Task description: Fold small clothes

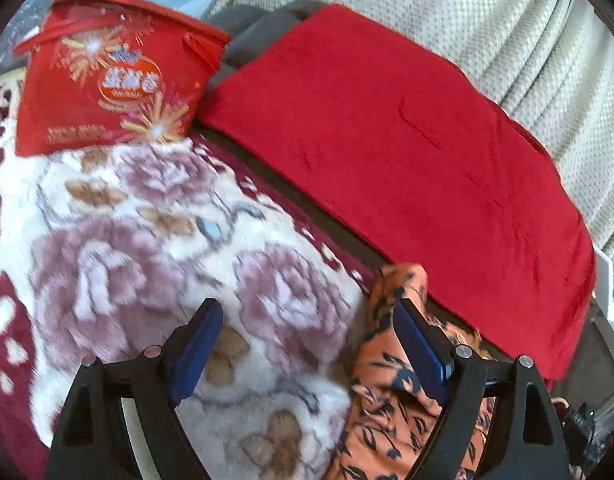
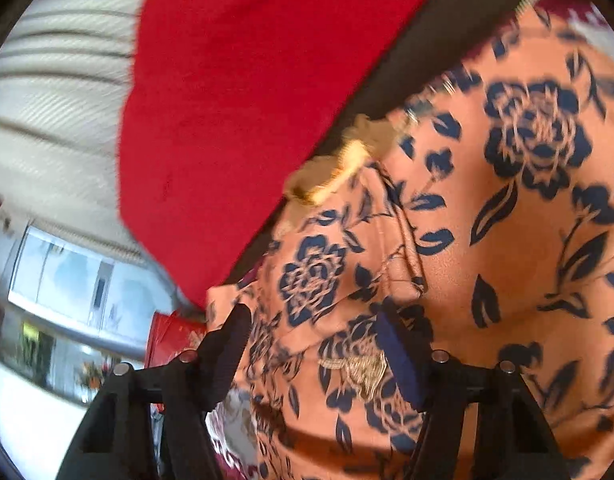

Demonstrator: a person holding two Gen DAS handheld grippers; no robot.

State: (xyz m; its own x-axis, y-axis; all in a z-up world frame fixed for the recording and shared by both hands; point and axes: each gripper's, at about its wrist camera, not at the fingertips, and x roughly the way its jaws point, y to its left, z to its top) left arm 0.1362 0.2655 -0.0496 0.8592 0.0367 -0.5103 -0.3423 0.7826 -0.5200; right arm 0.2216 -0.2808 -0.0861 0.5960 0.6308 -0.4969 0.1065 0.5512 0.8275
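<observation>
Our left gripper is spread wide over the floral blanket, gripping nothing; its right finger lies against the edge of the orange garment, though we cannot tell whether it presses the cloth. Most of that garment is cut off at the bottom of this view. Our right gripper is also wide open, hovering above the garment, whose navy flowers are smeared by blur; a tan patch near its far edge is too blurred to name. The garment lies on the blanket beside a red cushion. A red bag stands at the blanket's far edge.
</observation>
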